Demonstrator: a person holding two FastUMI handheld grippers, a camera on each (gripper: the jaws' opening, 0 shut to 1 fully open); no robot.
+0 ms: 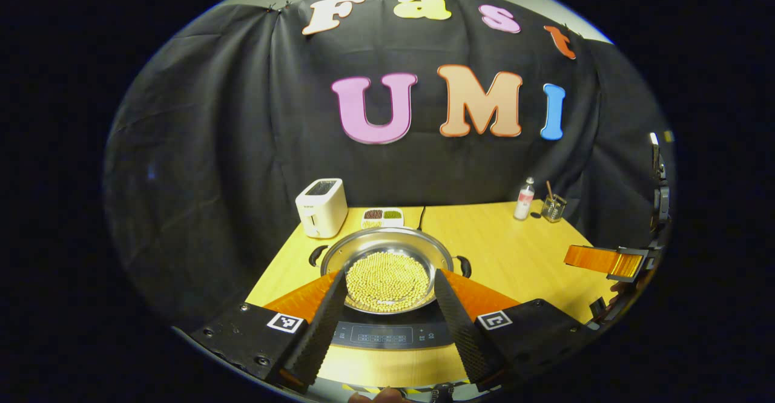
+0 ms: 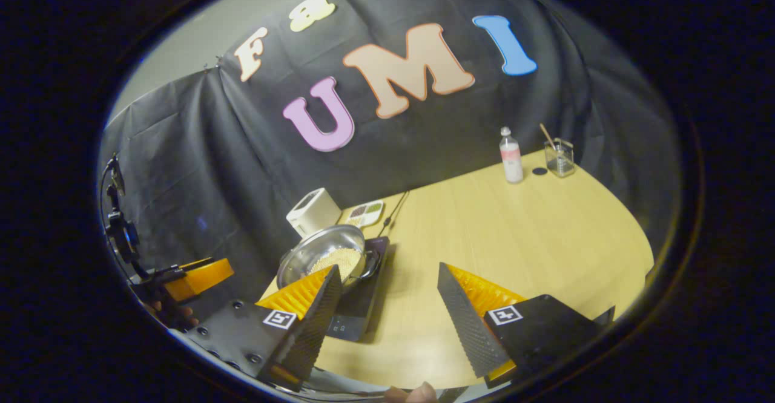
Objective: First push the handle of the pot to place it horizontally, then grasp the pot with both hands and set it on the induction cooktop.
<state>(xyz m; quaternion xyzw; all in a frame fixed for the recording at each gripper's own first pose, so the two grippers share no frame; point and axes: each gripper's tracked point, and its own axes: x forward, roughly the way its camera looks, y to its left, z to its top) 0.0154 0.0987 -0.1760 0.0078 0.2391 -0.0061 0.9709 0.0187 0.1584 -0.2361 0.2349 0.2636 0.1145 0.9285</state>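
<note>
At the bottom of the left gripper view, the left gripper (image 1: pixel 390 282) holds its jaws spread wide with nothing between them, framing the round, shallow stainless-steel pot (image 1: pixel 387 268) filled with small pale yellow beads. The pot sits on the flat black induction cooktop (image 1: pixel 387 333) at lower centre, its two dark side handles pointing to the left and right of the frame, and both fingers stand apart from its rim. Behind the pot, toward the middle left, stand a white toaster (image 1: pixel 321 207) and a small white divided tray (image 1: pixel 382 216) on the light wooden table (image 1: pixel 508 252). Farther right along the table's back edge are a small clear bottle with a pink label (image 1: pixel 524 199) and a clear glass cup holding a stick (image 1: pixel 553 207). At the bottom of the right gripper view, the right gripper (image 2: pixel 387 279) is likewise wide open and empty, above bare table, with the pot and cooktop at its left.
</note>
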